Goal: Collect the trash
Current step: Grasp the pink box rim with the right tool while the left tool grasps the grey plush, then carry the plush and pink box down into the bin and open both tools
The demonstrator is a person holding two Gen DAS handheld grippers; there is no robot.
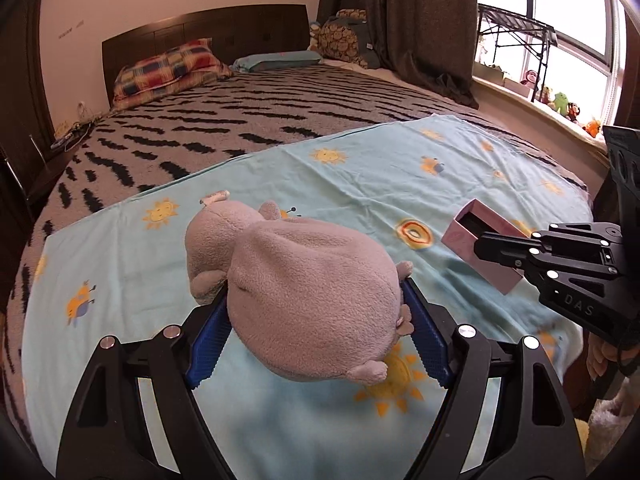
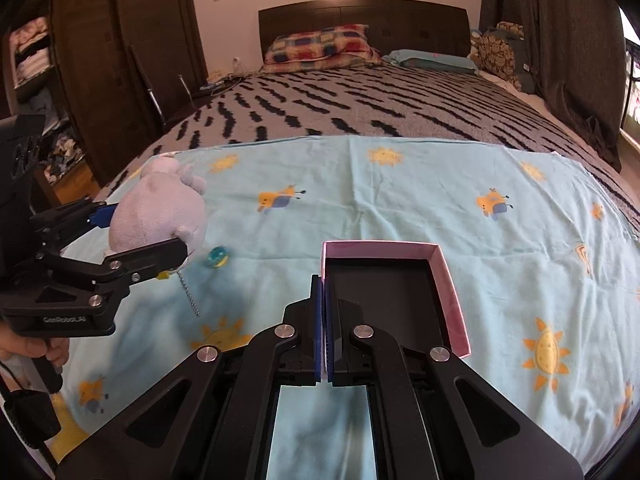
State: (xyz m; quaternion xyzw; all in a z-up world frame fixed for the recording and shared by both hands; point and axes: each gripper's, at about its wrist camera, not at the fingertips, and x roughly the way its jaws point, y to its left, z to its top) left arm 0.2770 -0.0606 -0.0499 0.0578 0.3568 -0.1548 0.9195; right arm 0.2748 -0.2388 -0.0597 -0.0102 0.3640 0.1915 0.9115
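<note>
With the left gripper (image 1: pixel 316 332) clamped wide across the grey plush toy (image 1: pixel 304 296) above the sun-print sheet (image 1: pixel 360 168) and the right gripper (image 2: pixel 325 320) pinching the pink box (image 2: pixel 448 288) wall fully closed — risk: soft plush slipping free, thin wall tearing.

Daylit bedroom: bed (image 1: pixel 280 120) (dark headboard (image 1: pixel 208 32)), brown curtains (image 1: pixel 420 20), window (image 1: pixel 568 32).
</note>
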